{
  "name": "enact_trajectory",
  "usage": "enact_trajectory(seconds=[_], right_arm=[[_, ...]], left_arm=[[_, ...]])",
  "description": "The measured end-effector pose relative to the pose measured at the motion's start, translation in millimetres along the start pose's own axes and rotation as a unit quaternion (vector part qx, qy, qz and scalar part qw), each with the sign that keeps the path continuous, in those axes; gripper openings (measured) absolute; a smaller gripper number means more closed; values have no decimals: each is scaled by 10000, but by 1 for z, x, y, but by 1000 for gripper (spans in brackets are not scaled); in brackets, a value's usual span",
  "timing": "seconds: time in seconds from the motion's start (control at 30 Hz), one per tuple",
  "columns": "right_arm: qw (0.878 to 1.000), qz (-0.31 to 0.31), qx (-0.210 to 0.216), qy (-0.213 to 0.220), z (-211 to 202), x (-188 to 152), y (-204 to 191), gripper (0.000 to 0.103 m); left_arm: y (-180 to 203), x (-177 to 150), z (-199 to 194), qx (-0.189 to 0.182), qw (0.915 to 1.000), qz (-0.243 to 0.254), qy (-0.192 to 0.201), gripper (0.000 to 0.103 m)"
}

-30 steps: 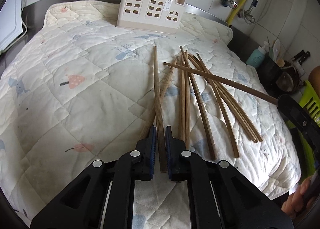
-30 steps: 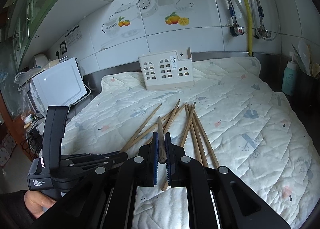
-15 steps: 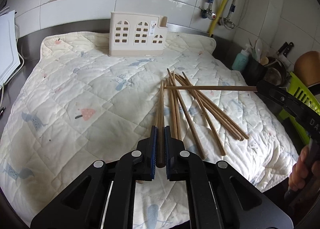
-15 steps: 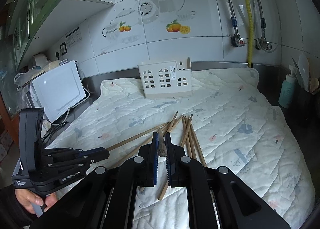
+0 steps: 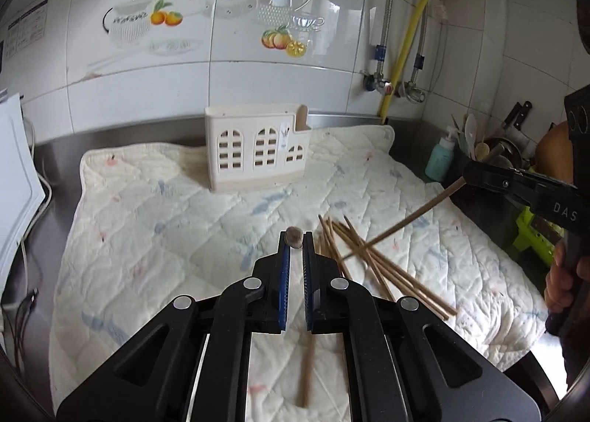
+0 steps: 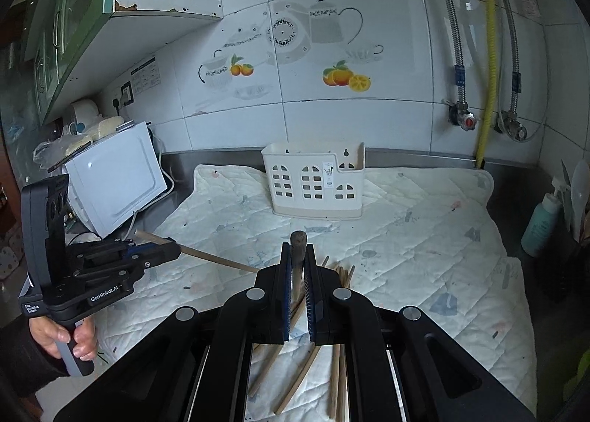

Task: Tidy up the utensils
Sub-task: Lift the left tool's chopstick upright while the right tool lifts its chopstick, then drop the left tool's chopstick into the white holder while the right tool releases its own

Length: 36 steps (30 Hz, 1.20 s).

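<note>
Chopsticks (image 5: 383, 267): two gripped, roughly nine loose

Steel worktop (image 5: 121, 134) running along the tiled wall, showing as a grey band across mid-frame. Quilted cream pad (image 5: 155, 237) lying spread over most of it. Cream utensil holder (image 5: 258, 152) standing upright on the pad's far edge, upper centre. Loose chopsticks (image 5: 383, 270) lying crossed in a heap right of centre. White appliance (image 6: 114, 186) sitting at left.
</note>
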State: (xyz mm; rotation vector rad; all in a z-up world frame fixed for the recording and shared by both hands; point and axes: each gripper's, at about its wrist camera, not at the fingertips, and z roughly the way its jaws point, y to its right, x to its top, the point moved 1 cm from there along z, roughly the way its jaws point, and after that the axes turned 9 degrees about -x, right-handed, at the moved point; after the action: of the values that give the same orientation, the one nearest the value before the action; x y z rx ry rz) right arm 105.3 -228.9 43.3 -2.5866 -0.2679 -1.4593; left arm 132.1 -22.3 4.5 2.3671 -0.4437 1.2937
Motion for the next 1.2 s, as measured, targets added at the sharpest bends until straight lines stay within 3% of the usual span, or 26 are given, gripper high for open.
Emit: enact_trajectory(seconds=[0.3, 0.5, 0.8, 1.07, 1.2], right_arm=[[9996, -282, -32, 95, 16, 67, 7, 6], [9982, -444, -298, 278, 38, 116, 14, 6], [9971, -328, -528, 450, 84, 181, 27, 6], [9965, -367, -669, 355, 131, 202, 31, 6], [9969, -365, -666, 185, 155, 200, 32, 6]], left_arm=[[-13, 53, 9, 134, 9994, 212, 221, 5], [-22, 95, 20, 280, 9982, 378, 374, 5], [-31, 185, 27, 587, 9888, 660, 1203, 5], [-46, 242, 51, 1067, 9735, 821, 1850, 5], [-60, 247, 77, 1067, 9761, 646, 1779, 5]])
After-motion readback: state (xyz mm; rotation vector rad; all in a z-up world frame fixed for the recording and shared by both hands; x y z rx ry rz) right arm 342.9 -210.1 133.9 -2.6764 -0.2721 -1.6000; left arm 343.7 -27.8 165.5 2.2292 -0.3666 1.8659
